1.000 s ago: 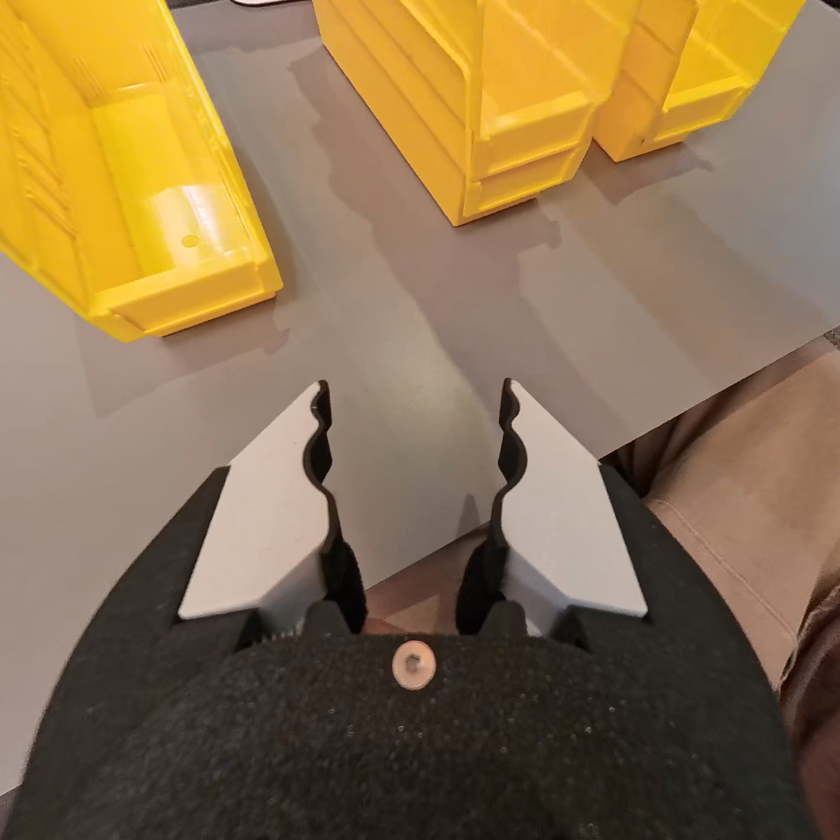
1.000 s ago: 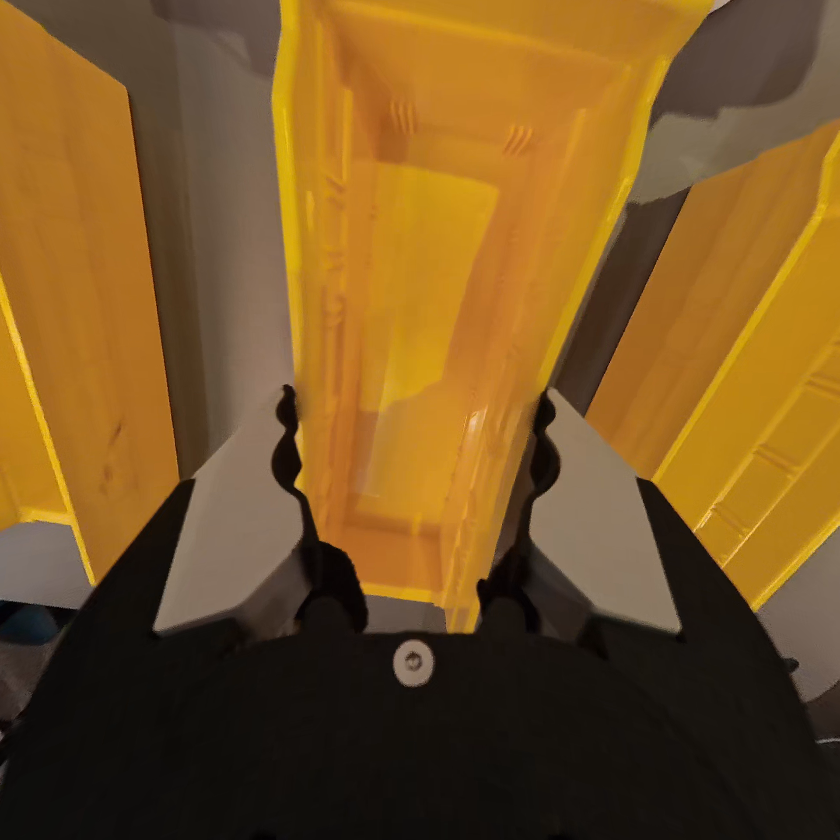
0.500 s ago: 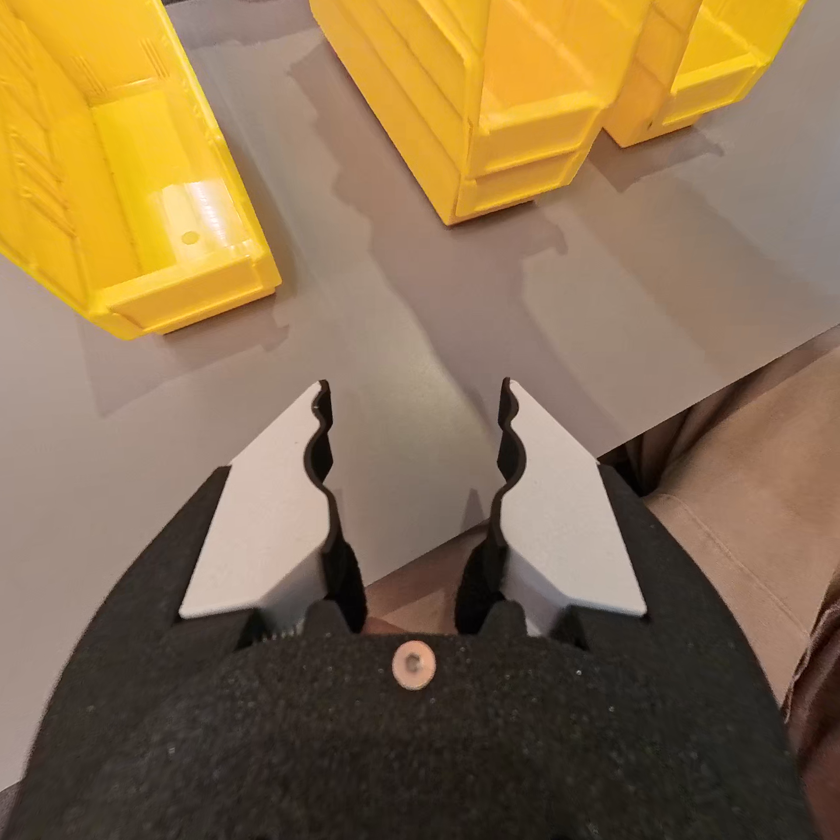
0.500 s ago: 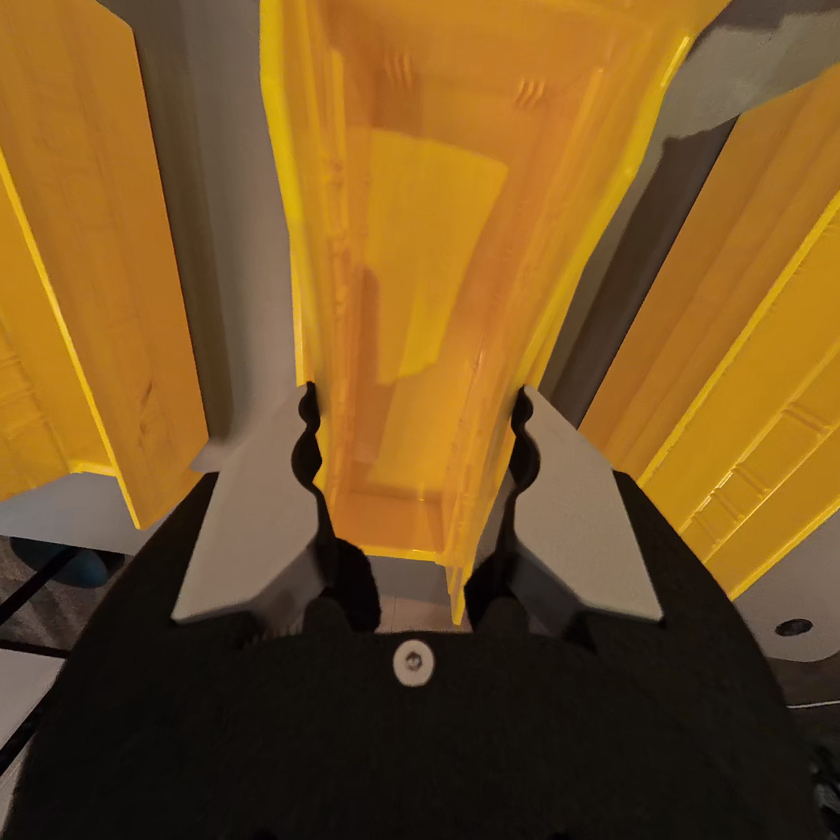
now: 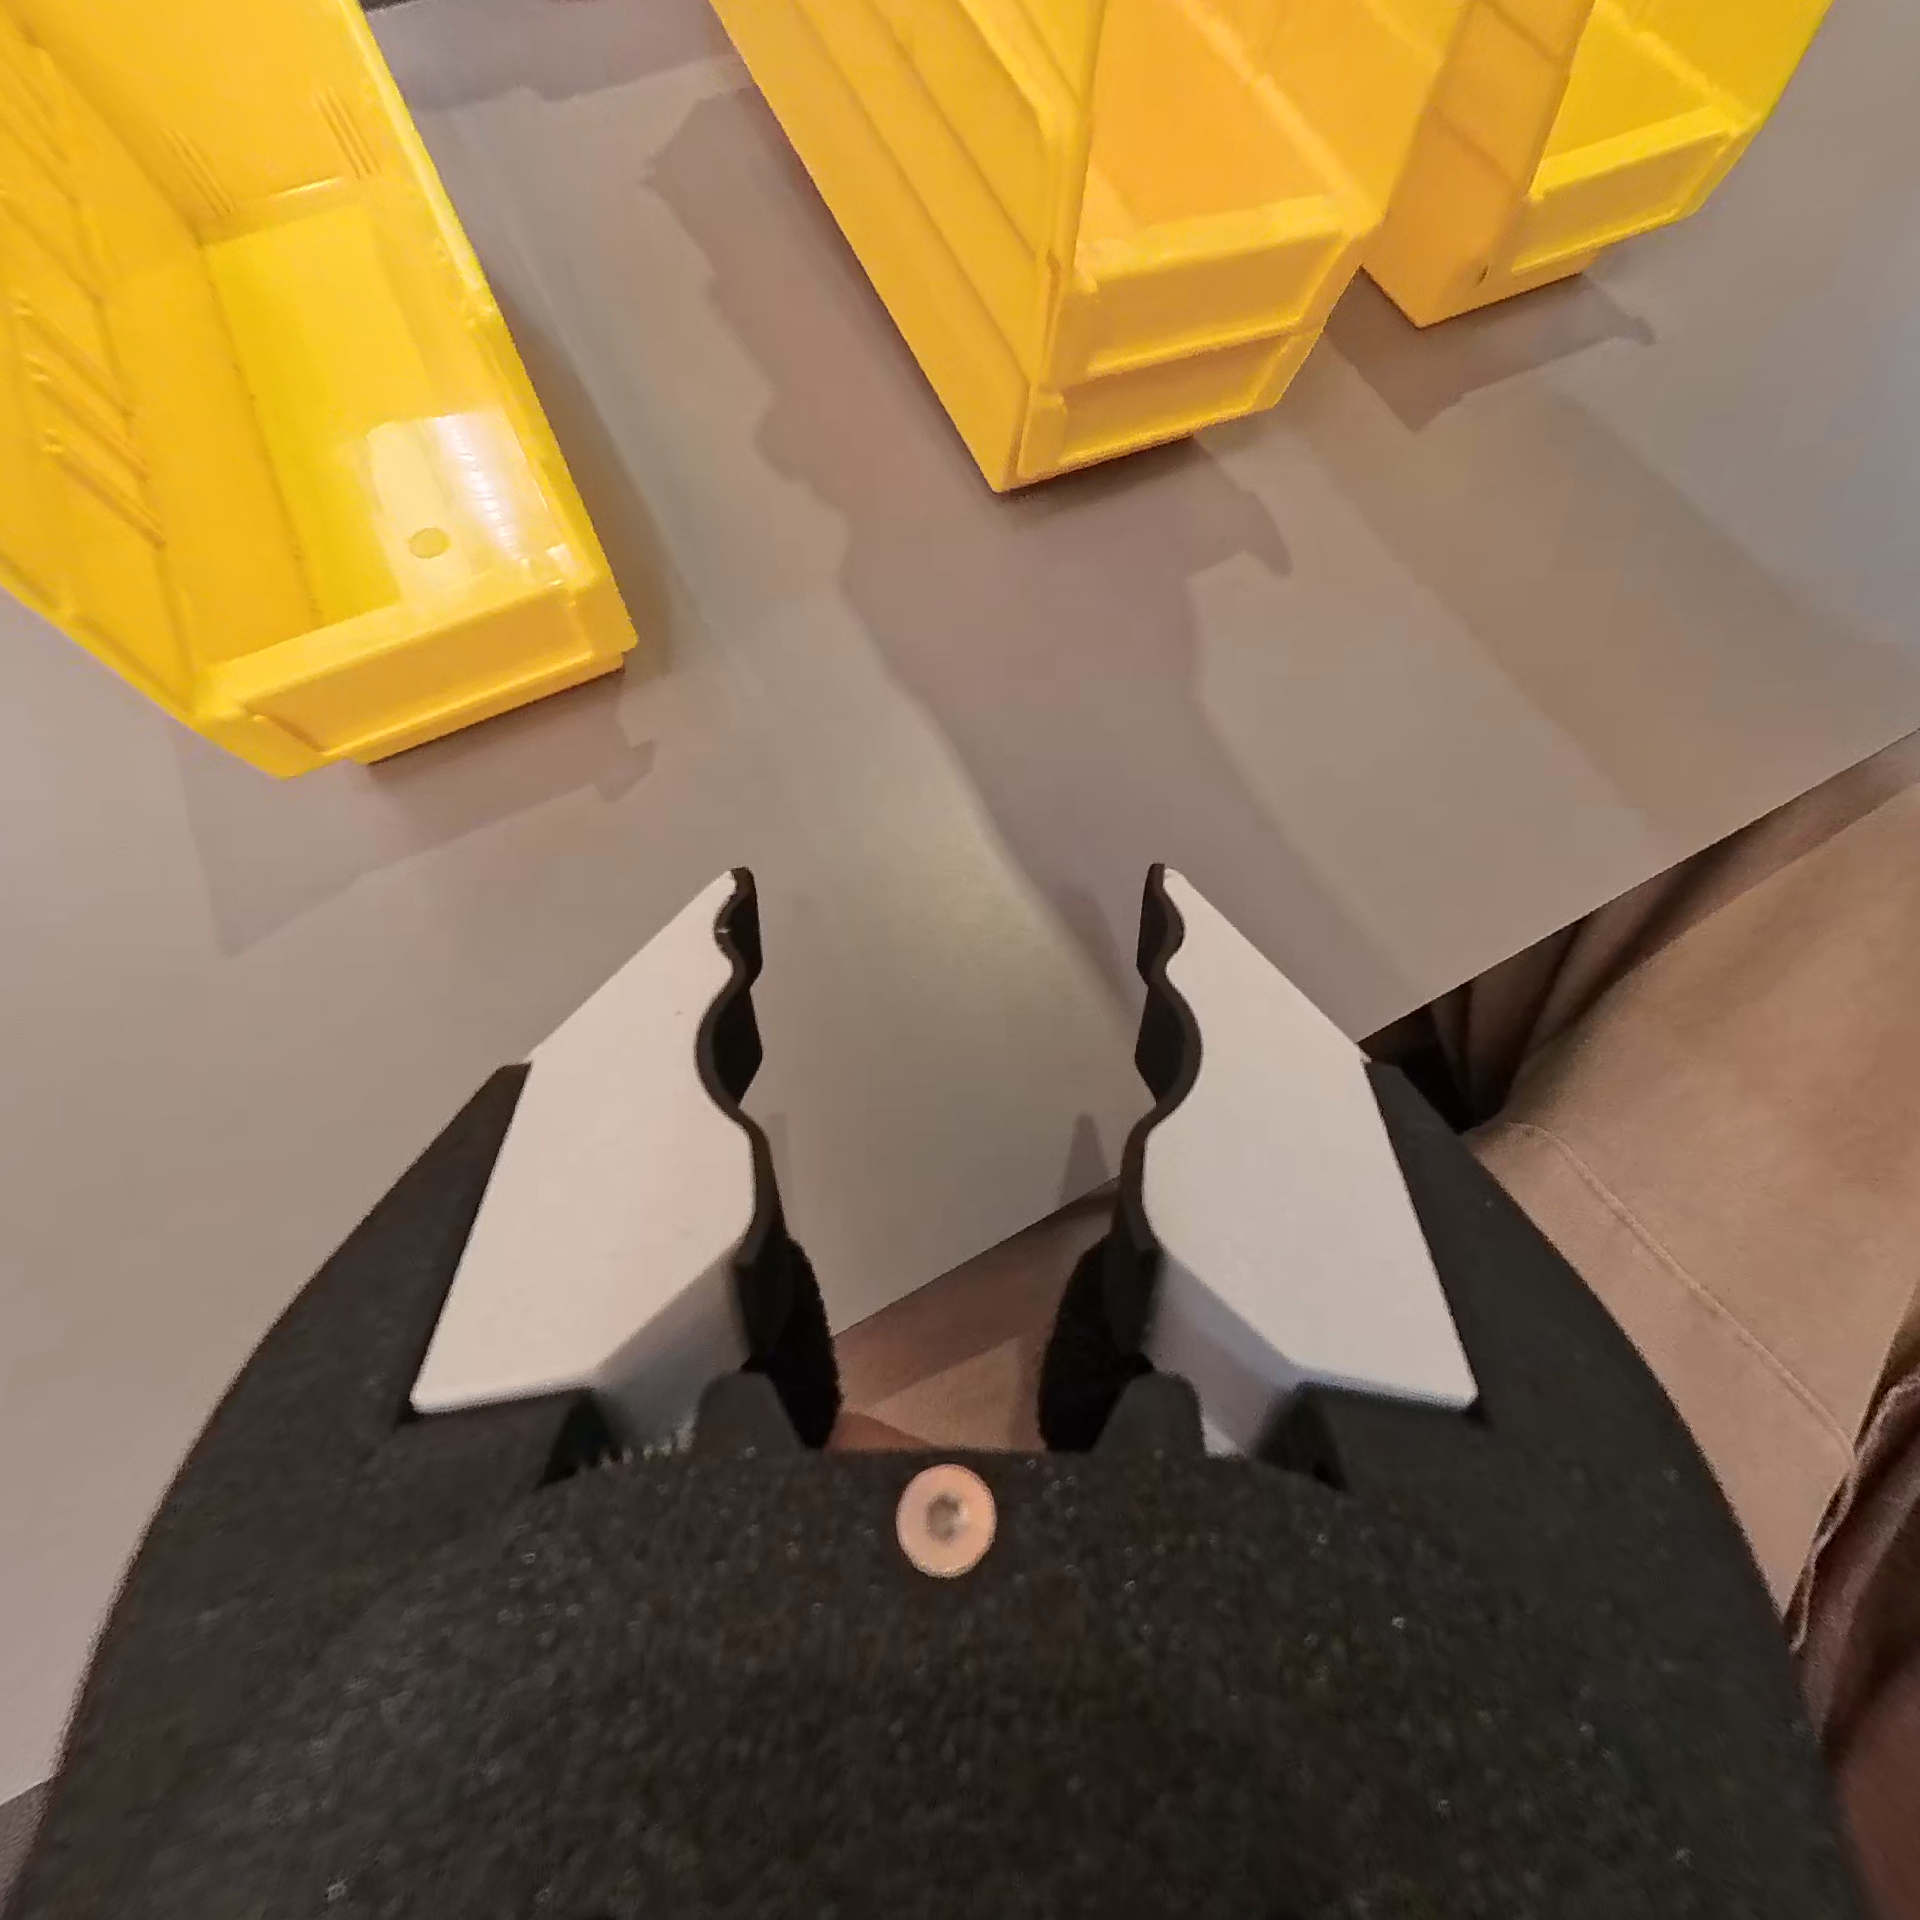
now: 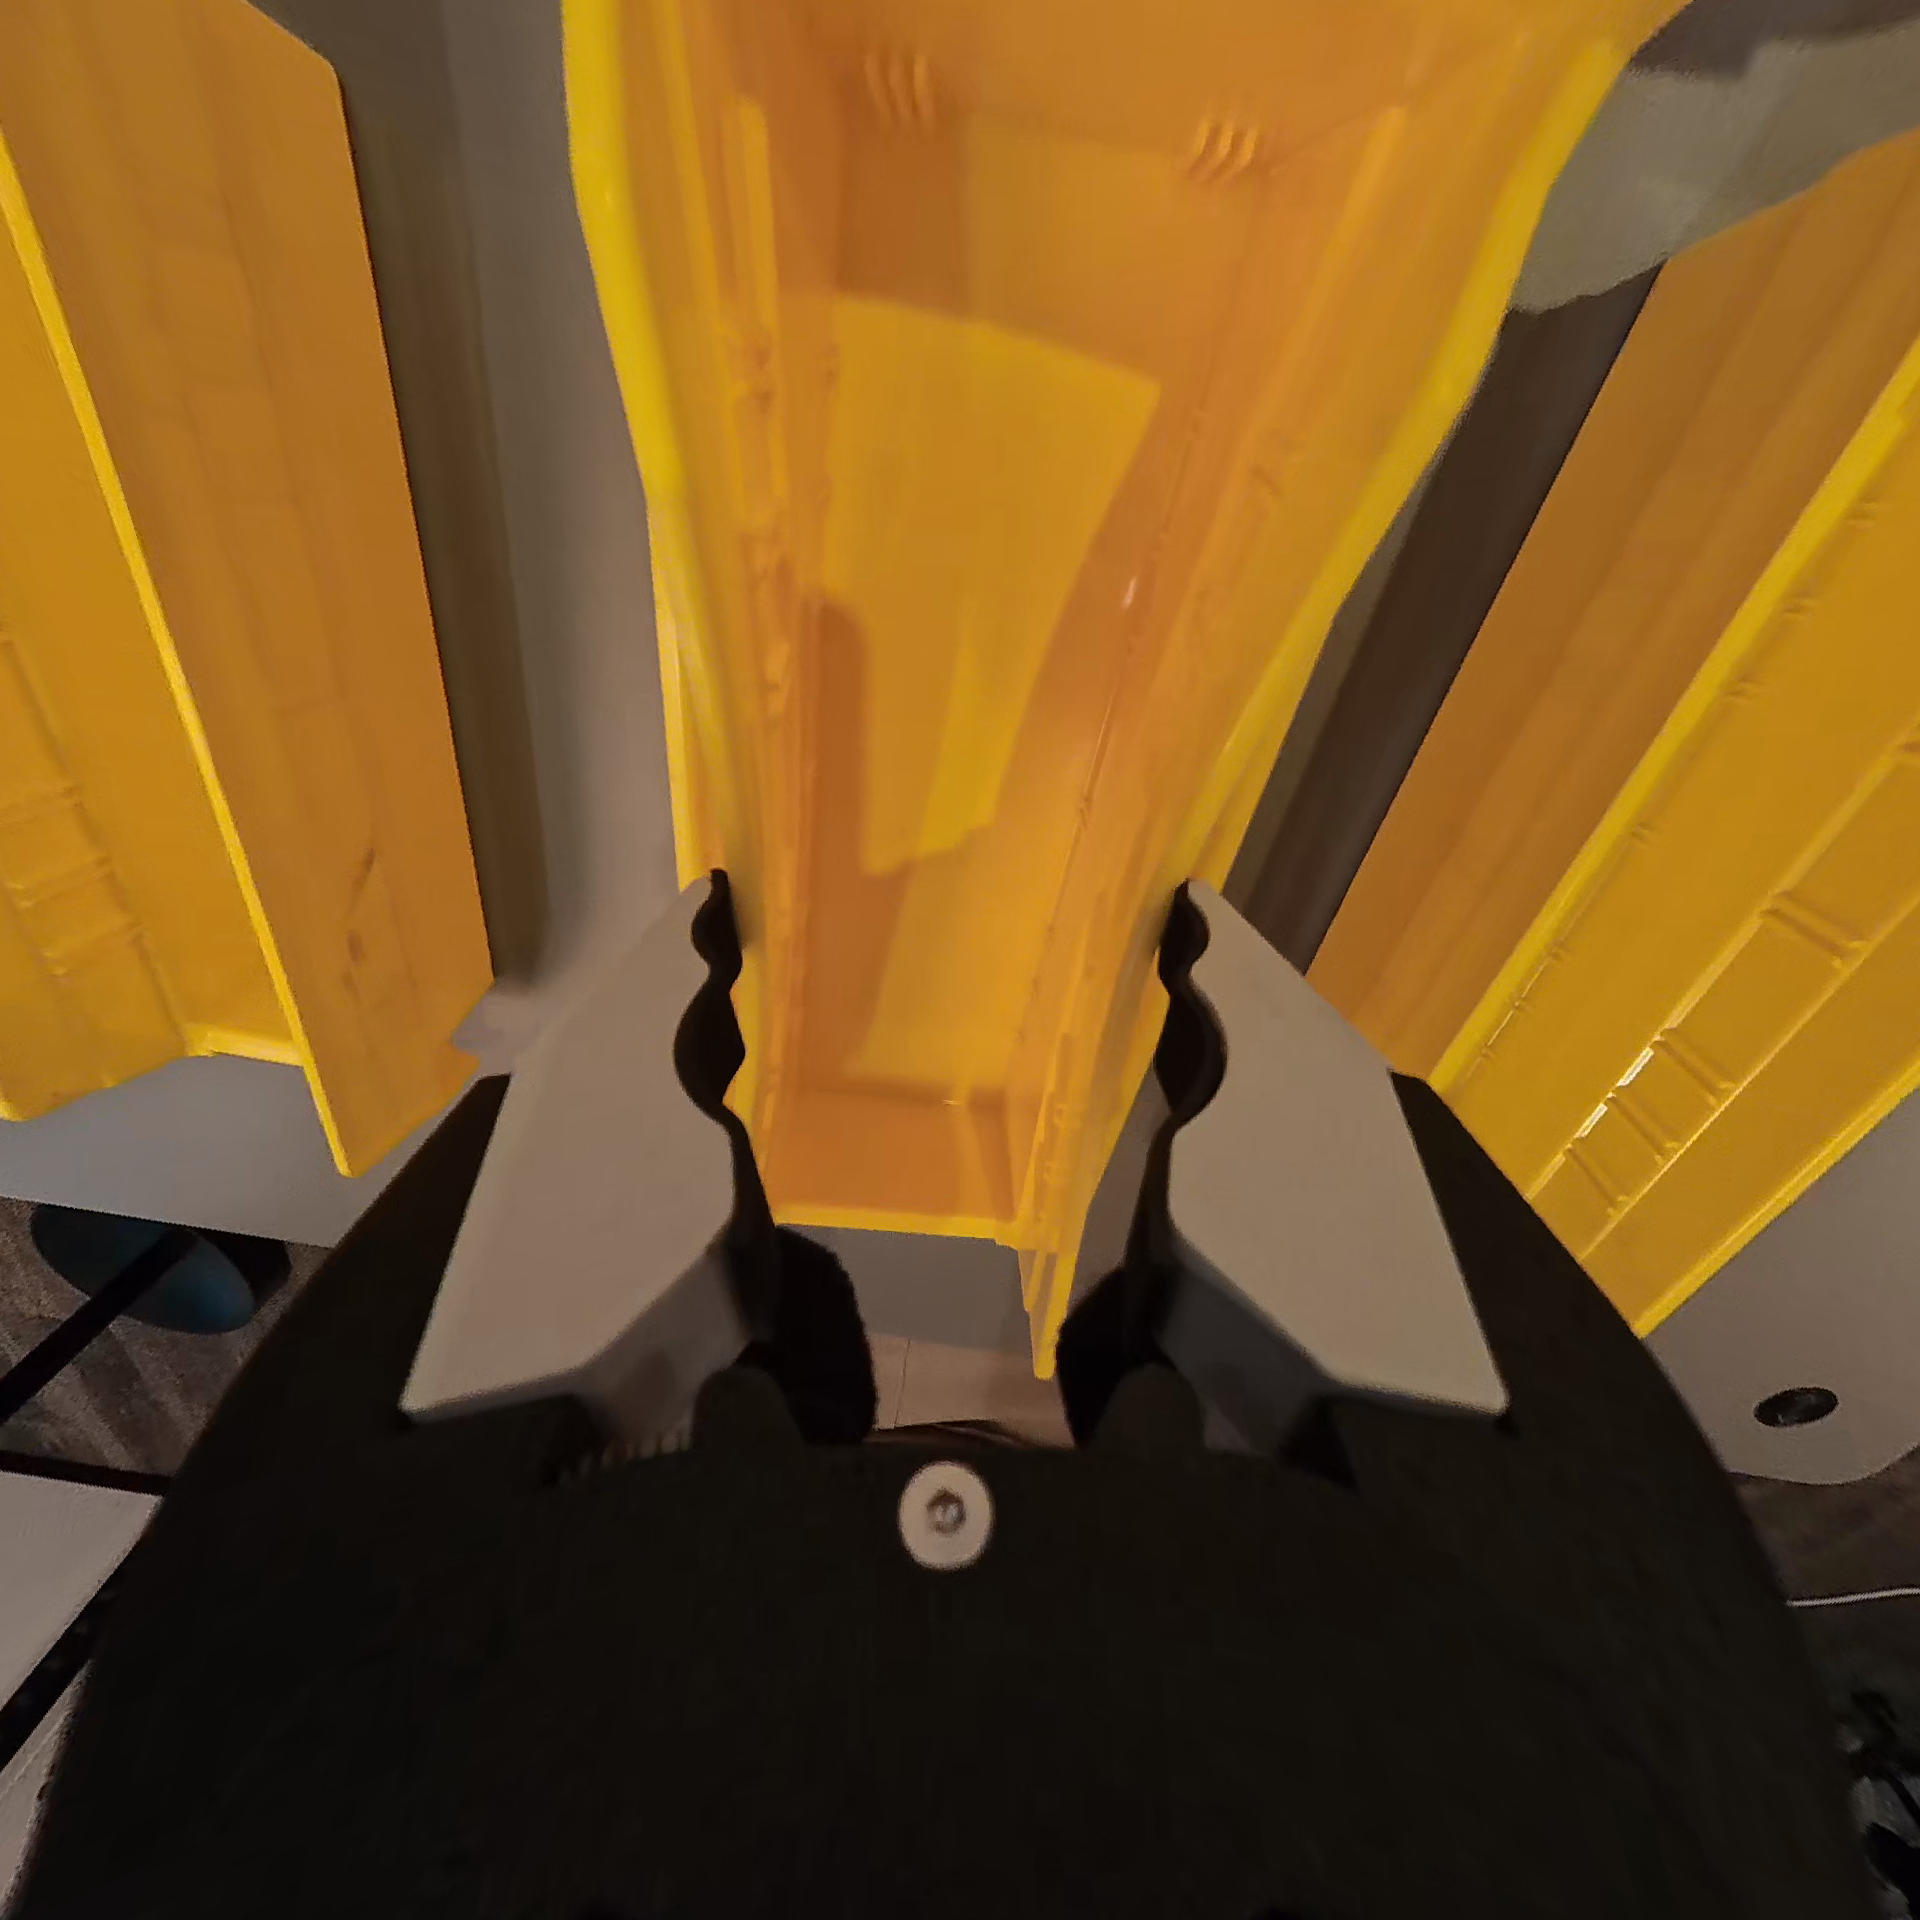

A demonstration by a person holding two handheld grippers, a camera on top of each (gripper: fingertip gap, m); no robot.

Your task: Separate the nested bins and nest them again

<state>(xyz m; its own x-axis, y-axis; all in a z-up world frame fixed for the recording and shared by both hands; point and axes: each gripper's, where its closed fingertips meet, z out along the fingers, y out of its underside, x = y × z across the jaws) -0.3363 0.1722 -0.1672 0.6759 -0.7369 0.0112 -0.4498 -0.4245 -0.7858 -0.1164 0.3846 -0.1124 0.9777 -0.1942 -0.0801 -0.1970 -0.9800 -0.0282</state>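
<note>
In the right wrist view, my right gripper (image 6: 951, 894) straddles the near end of a long yellow bin (image 6: 987, 520). Its fingers press on the bin's two side walls. A second wall edge shows along the bin's right side, as of a nested bin. In the left wrist view, my left gripper (image 5: 945, 883) is open and empty, above the grey table (image 5: 1039, 675) near its front edge. Ahead of it stand a single yellow bin (image 5: 312, 416) at the left, a nested pair (image 5: 1143, 260) in the middle and another bin (image 5: 1558, 156) at the far right.
In the right wrist view, a yellow bin lies on each side of the held one, at the left (image 6: 208, 520) and at the right (image 6: 1662, 727). The table edge and floor show below. A person's leg (image 5: 1662, 1143) is beside the table's front edge.
My right gripper's fingers have closed inward onto the bin's walls, and its view has pulled back so the table edge and floor show. My left gripper has barely moved.
</note>
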